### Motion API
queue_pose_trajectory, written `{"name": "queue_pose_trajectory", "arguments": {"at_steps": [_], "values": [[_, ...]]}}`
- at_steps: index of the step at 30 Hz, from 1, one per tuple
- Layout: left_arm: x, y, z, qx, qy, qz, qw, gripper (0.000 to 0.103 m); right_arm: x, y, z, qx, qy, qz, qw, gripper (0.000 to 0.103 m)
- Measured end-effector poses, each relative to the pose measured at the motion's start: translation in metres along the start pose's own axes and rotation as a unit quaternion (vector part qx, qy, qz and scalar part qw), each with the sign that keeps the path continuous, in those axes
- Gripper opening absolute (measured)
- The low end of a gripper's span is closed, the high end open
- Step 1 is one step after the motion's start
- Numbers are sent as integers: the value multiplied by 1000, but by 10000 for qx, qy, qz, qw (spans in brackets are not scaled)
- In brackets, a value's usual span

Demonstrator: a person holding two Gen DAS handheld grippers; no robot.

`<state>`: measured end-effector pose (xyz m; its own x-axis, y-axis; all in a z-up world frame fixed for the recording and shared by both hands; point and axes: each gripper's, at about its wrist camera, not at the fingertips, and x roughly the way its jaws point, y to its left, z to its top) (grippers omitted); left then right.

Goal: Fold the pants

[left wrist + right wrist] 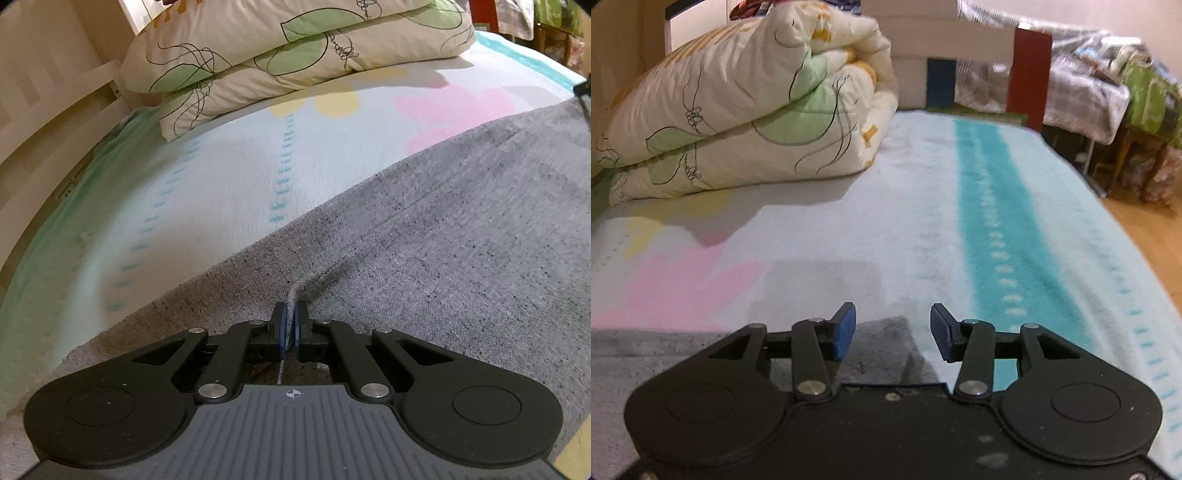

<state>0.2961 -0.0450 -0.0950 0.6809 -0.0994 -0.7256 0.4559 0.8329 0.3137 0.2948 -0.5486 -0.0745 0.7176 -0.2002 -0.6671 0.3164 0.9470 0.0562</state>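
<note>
Grey pants (424, 240) lie spread on the bed, filling the right and lower part of the left wrist view. My left gripper (291, 317) is shut on a pinched ridge of the grey fabric, which rises into a small crease between the blue pads. In the right wrist view my right gripper (893, 325) is open and empty, its blue pads (846, 325) wide apart. It hovers over a corner of the grey pants (879, 332) that reaches in from the lower left.
The bed sheet (990, 221) is pale with a teal stripe and pink and yellow patches. A folded floral quilt (746, 110) lies at the head, also in the left wrist view (288, 48). A white bed frame (48, 99) runs along the left. Wooden floor (1145, 229) and cluttered furniture lie to the right.
</note>
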Motion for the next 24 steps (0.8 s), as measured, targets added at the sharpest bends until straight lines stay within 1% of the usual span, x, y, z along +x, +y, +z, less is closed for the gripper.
{"name": "queue_pose_trajectory", "arguments": {"at_steps": [2, 4, 5, 6, 7, 8, 12, 15, 17, 19, 20, 21, 23, 24], "values": [[0, 1, -1, 5, -33, -19, 10000, 3, 3, 0, -4, 11, 133, 166, 9998, 48], [-1, 0, -1, 29, -64, -8, 10000, 3, 0, 0, -9, 32, 80, 412, 9991, 47], [-2, 0, -2, 26, -83, -3, 10000, 3, -4, 1, -10, 60, 32, 517, 9986, 40], [-3, 0, -2, 8, -116, 14, 9999, 3, -8, 1, -13, 101, -40, 672, 9977, 12], [-4, -1, -2, -8, -142, 33, 9999, 3, -13, 1, -14, 135, -53, 768, 9969, 5], [-6, -1, -4, -17, -180, 61, 9998, 3, -17, 2, -16, 137, -104, 805, 9966, 2], [-17, -4, -6, -33, -361, 208, 9991, 3, -43, 6, -20, 45, -408, 793, 9960, 2], [-36, -4, 0, 67, -705, 424, 9966, 3, -60, 7, -17, -4, -651, 663, 9957, 2], [-47, 0, 14, 184, -919, 494, 9944, 3, -69, 5, -10, 3, -857, 477, 9952, 2], [-46, 8, 38, 124, -947, 462, 9944, 3, -68, 0, -3, 130, -936, 297, 9951, 2], [-43, 10, 47, 88, -918, 436, 9948, 3, -65, -4, 0, 215, -923, 191, 9953, 2], [-34, 11, 59, 103, -773, 343, 9964, 3, -60, -6, 1, 275, -909, 67, 9955, 2], [-14, 10, 70, 175, -404, 148, 9989, 3, -47, -8, 2, 408, -816, -42, 9958, 2], [-3, 8, 71, 209, -190, 63, 9996, 3, -38, -8, 2, 483, -689, -98, 9964, 2]]}}
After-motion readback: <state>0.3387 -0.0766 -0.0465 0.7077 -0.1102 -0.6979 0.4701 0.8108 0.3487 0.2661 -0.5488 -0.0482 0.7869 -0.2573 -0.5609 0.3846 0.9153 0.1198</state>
